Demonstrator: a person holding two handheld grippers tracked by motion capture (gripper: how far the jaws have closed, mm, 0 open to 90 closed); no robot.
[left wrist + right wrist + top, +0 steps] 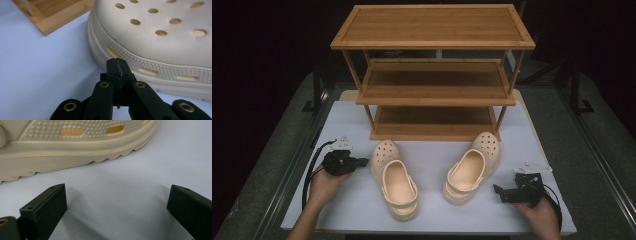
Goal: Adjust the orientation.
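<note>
Two cream clogs lie on the white table in front of a wooden rack. The left clog [394, 177] points its toe toward the rack, and so does the right clog [472, 167]. My left gripper [362, 162] rests just left of the left clog's toe, jaws pressed together on nothing. In the left gripper view its tip [117, 67] sits close to that clog's dotted side [160, 37]. My right gripper [498, 191] lies right of the right clog's heel, open. The right gripper view shows its jaws spread wide, with the clog's sole [75, 150] just ahead.
A three-shelf bamboo rack [434, 75] stands at the back of the table; its bottom shelf [434, 122] lies right behind the clogs' toes. The rack's corner [52, 15] appears in the left gripper view. The white table [432, 212] ends near my hands; dark floor surrounds it.
</note>
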